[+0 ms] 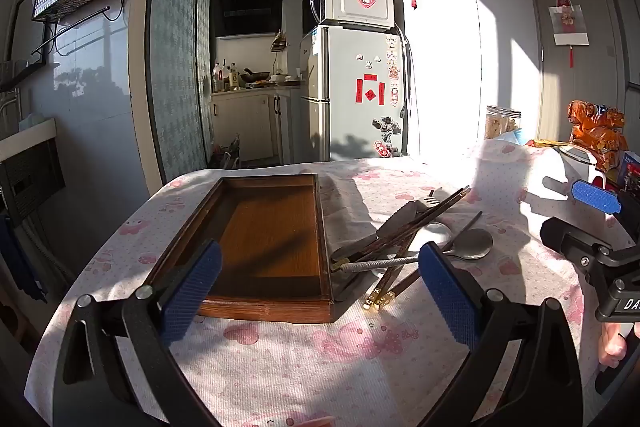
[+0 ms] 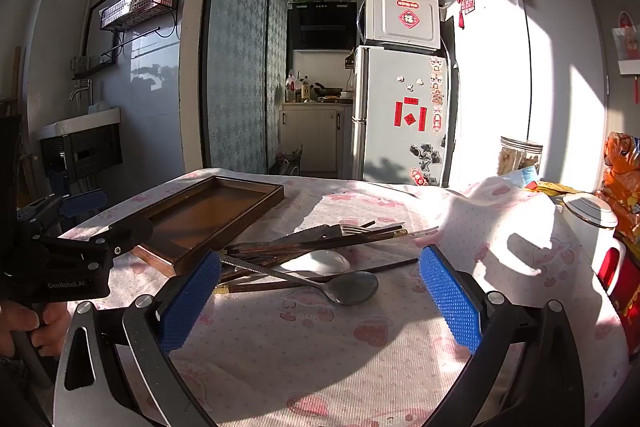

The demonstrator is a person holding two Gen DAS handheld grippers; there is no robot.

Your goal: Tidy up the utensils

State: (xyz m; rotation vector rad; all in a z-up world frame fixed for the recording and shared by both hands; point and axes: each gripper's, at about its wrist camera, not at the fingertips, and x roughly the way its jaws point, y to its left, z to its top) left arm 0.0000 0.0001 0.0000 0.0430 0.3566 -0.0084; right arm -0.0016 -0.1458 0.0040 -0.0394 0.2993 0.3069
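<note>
An empty wooden tray [image 1: 325, 227] [image 2: 256, 211] lies on the pink-patterned tablecloth. Just right of it is a heap of utensils: dark wooden chopsticks [image 1: 424, 223] [image 2: 320, 245], a metal spoon [image 1: 474, 245] [image 2: 354, 287], a white ceramic spoon [image 1: 436, 231] [image 2: 326, 261] and a fork [image 2: 352, 229]. My left gripper [image 1: 320, 287] hovers open in front of the tray's near right corner, nothing between its blue pads. My right gripper [image 2: 320, 291] stands open just short of the heap, the metal spoon lying between its fingers untouched. Each gripper shows at the other view's edge.
At the table's right end stand a white lidded mug [image 2: 592, 227], a clear jar [image 2: 520, 155] and orange snack bags [image 2: 624, 179]. The cloth bunches up into a fold [image 2: 500, 203] there. Beyond the table are a fridge [image 1: 356, 91] and a kitchen doorway.
</note>
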